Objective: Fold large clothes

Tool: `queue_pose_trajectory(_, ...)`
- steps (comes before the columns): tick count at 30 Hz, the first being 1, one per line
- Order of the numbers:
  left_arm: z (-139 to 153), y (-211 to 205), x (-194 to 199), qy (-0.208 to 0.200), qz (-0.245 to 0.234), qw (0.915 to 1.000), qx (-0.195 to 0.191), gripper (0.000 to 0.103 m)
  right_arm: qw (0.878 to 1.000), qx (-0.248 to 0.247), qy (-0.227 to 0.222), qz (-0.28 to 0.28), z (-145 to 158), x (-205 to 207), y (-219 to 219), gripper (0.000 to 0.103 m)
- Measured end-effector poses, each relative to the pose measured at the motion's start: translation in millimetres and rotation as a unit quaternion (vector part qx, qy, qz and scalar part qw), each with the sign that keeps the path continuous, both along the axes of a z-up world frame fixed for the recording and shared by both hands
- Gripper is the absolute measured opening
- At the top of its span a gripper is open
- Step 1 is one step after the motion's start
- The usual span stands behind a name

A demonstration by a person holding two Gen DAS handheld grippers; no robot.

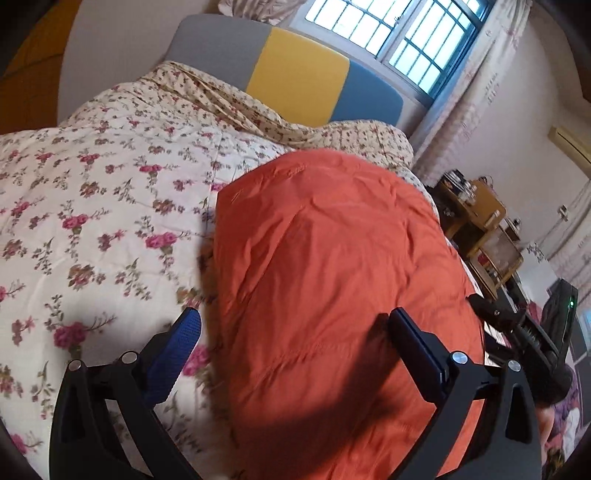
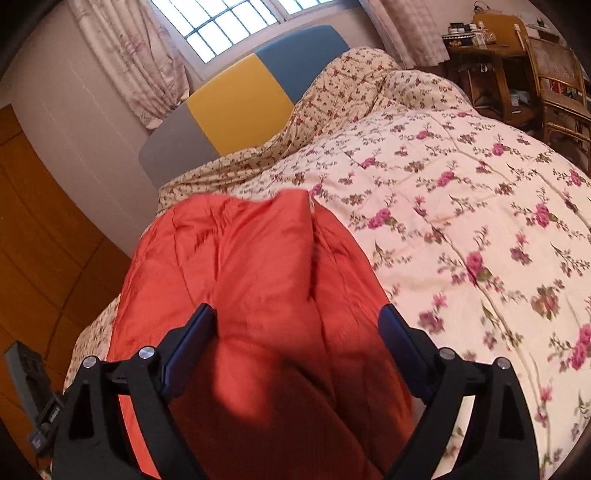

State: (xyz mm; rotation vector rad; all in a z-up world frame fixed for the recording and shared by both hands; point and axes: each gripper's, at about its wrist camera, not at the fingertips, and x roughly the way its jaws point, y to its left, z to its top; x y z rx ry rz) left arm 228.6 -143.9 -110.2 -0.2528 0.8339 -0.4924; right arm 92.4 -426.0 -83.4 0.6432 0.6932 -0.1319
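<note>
An orange padded garment [image 1: 332, 258] lies folded into a long block on the flowered quilt [image 1: 92, 221] of a bed. In the left wrist view my left gripper [image 1: 293, 326] hovers over the garment's near left part. It is open wide, with one blue-padded finger [image 1: 177, 354] above the quilt and the other above the orange cloth. In the right wrist view my right gripper [image 2: 297, 319] is open too. Both its fingers hang over the orange garment [image 2: 251, 266] without pinching it. The right gripper's black body [image 1: 517, 332] shows at the left view's right edge.
The quilt [image 2: 461, 221] covers the whole bed up to a grey, yellow and blue headboard [image 2: 236, 107] under a barred window [image 1: 399, 29]. A wooden side table [image 1: 476, 218] with small items and a rattan chair [image 2: 557, 81] stand beside the bed. A wooden wardrobe [image 2: 33, 221] is on the other side.
</note>
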Motion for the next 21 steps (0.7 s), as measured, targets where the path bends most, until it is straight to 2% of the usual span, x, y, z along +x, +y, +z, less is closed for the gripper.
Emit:
queue_pose_trajectory(4, -5, 16, -1, 0.033, -0.011, 0.9993, -0.017, 0.100, 1.000, 0.004, 0.015, 0.022, 0, -13, 2, 0.091)
queue_pose_trajectory(7, -11, 23, 0, 0.073, -0.034, 0.9961, -0.037, 0.100, 0.999, 0.021, 0.026, 0.038, -3, -19, 0, 0.093)
queue_pose_trajectory(10, -12, 23, -1, 0.085, -0.050, 0.9942, -0.042, 0.100, 0.998, 0.032, 0.038, 0.045, -6, -19, -6, 0.097)
queue_pose_trajectory(14, -19, 11, 1, 0.111, -0.081, 0.9888, -0.058, 0.100, 0.991, 0.099, 0.066, 0.062, -24, -7, -16, 0.100)
queue_pose_trajectory(18, -28, -1, 2, 0.134, -0.107, 0.9821, -0.078, 0.100, 0.975, 0.191, 0.072, 0.089, -46, 4, -26, 0.100)
queue_pose_trajectory(21, -30, -6, 1, 0.135, -0.107, 0.9817, -0.080, 0.100, 0.972, 0.191, 0.070, 0.116, -45, 12, -27, 0.099)
